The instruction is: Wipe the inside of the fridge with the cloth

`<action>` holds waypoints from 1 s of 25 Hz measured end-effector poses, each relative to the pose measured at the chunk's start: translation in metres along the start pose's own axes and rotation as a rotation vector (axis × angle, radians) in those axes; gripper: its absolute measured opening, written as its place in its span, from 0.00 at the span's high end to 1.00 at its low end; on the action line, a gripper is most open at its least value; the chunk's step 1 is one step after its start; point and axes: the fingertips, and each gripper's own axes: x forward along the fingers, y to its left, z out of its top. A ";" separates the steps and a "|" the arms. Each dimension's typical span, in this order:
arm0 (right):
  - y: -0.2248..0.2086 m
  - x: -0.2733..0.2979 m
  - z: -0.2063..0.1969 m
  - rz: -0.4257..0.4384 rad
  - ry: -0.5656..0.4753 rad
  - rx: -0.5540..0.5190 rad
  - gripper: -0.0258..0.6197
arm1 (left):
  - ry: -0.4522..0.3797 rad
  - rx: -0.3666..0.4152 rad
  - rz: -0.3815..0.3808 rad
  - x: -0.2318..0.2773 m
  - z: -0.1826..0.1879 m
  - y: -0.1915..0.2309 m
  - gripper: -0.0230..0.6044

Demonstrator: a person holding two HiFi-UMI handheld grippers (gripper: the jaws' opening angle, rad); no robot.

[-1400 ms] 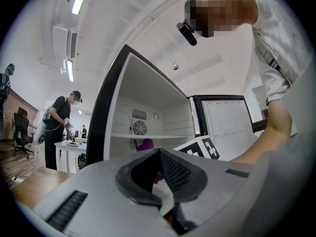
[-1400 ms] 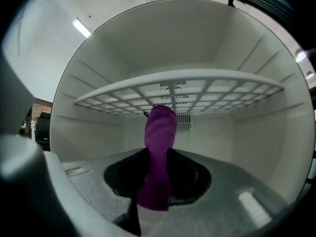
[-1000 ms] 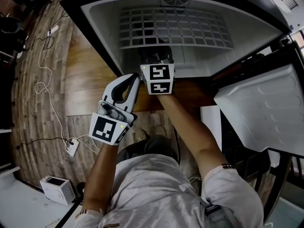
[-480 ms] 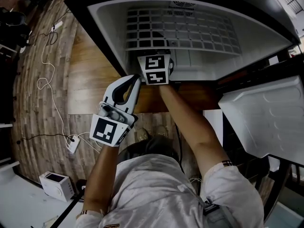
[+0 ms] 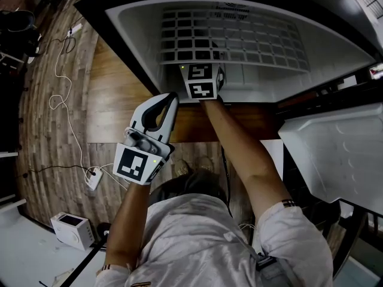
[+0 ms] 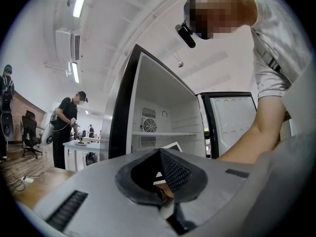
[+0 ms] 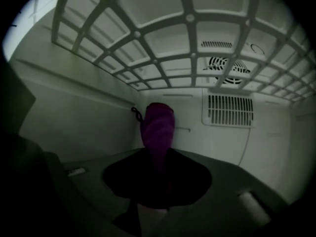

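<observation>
The open fridge point(image 5: 137, 46) has white walls and a white wire shelf point(image 5: 239, 40). My right gripper point(image 5: 200, 81) reaches inside beneath that shelf; only its marker cube shows in the head view. In the right gripper view the right gripper point(image 7: 157, 154) is shut on a purple cloth point(image 7: 158, 125), which sticks up from the jaws, close to the back wall near a vent grille point(image 7: 228, 110). My left gripper point(image 5: 170, 98) hangs outside the fridge front, lower left of the right one. The left gripper point(image 6: 159, 153) is shut with nothing in it.
The fridge door point(image 5: 335, 154) stands open at the right. On the wooden floor to the left lie cables and a power strip point(image 5: 91, 181), with a white box point(image 5: 73, 226) nearer me. A person point(image 6: 66, 117) stands by a table in the background.
My right gripper has moved farther into the fridge, under the wire shelf, with the cloth. The left gripper has stayed where it was.
</observation>
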 end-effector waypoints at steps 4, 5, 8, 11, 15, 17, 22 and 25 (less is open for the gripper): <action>-0.013 -0.005 0.009 -0.016 -0.028 -0.002 0.79 | 0.006 -0.007 0.002 0.003 0.000 0.000 0.96; -0.017 -0.007 0.010 -0.024 -0.034 0.002 0.79 | 0.012 -0.006 0.001 0.003 -0.003 -0.001 0.96; -0.032 -0.013 0.003 -0.047 -0.024 0.024 0.79 | 0.002 -0.004 -0.013 0.007 -0.003 -0.005 0.96; -0.049 -0.017 -0.012 -0.072 0.004 0.059 0.79 | 0.006 -0.005 -0.021 0.010 -0.005 -0.008 0.96; -0.074 -0.028 0.000 -0.126 -0.033 0.046 0.79 | 0.018 -0.005 -0.033 0.012 -0.010 -0.011 0.96; -0.086 -0.032 -0.004 -0.152 -0.031 0.057 0.79 | 0.008 -0.006 -0.037 0.015 -0.006 -0.012 0.96; -0.120 -0.046 -0.014 -0.230 -0.027 0.108 0.79 | 0.012 -0.004 -0.048 0.018 -0.008 -0.015 0.96; -0.137 -0.053 -0.021 -0.268 -0.019 0.126 0.79 | 0.019 -0.005 -0.048 0.018 -0.009 -0.016 0.96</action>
